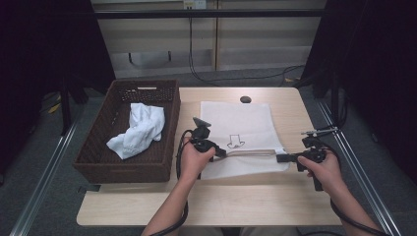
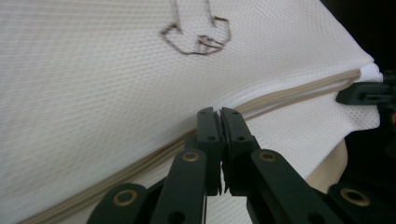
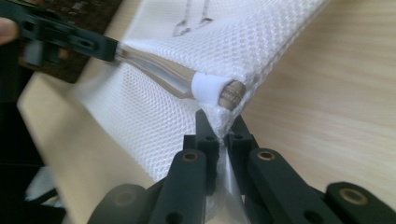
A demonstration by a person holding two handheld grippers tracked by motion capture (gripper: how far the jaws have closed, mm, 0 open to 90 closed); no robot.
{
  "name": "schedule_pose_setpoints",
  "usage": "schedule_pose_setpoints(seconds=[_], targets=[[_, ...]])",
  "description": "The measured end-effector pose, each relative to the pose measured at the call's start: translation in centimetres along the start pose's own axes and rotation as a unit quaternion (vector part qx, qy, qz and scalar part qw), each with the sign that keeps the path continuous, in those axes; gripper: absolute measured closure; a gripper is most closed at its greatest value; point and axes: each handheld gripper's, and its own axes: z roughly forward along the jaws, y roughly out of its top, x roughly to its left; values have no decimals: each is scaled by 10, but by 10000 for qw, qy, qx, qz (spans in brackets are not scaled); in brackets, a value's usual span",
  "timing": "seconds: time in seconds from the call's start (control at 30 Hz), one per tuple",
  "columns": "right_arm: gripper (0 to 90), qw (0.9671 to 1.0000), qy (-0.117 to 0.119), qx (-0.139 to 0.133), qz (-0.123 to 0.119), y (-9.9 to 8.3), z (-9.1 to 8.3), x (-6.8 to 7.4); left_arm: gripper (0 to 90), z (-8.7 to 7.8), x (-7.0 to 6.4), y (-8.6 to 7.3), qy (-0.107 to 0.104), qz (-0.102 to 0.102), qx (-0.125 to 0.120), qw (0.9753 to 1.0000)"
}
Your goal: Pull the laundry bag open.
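Both grippers pinch the white mesh laundry bag (image 1: 236, 132) on the tabletop (image 1: 275, 196): left gripper (image 1: 222, 153) fingers pressed together on its zipper edge, right gripper (image 1: 281, 158) on its corner.

In the left gripper view the mesh bag (image 2: 116, 93) ran off the picture at 9 and 12 o'clock, so its drawn mark (image 2: 196, 37) lost its top. The zip pull lay hidden between the closed jaws of the left hand-held gripper (image 2: 219, 116). In the high view the basket (image 1: 98, 162) wall hid the cloth's (image 1: 140, 129) lower edge at 6 o'clock.
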Motion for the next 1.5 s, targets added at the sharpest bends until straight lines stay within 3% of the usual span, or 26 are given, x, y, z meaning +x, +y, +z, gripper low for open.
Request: schedule_pose_setpoints(seconds=[0.07,0.17,0.23,0.6,1.07,1.2,1.33,1.47,1.5], targets=[[879,9997,163,-61,165,0,-4,-5,877,-1,-2,-1,-280,-90,19,9996],[878,9997,138,-85,177,-1,-7,-9,876,-1,-8,0,-158,70,55,9998],[878,9994,233,-119,224,-1,-9,-10,876,0,-5,0,-211,24,53,9998],[878,9997,191,-68,125,0,-5,-6,876,0,1,1,-141,-94,21,9999],[879,9998,166,-60,124,0,-4,-7,876,-1,0,1,-55,-29,3,10000],[879,9998,127,-73,109,1,-4,-6,876,-1,-1,0,-183,-58,10,9998],[879,9998,125,-84,151,1,-5,-8,876,-1,-4,0,-61,21,3,10000],[879,9997,165,-80,151,1,-5,-7,876,-2,-3,0,-121,-114,-39,9999],[879,9997,164,-69,142,1,-6,-6,876,-2,-3,0,-109,-65,-37,9999]])
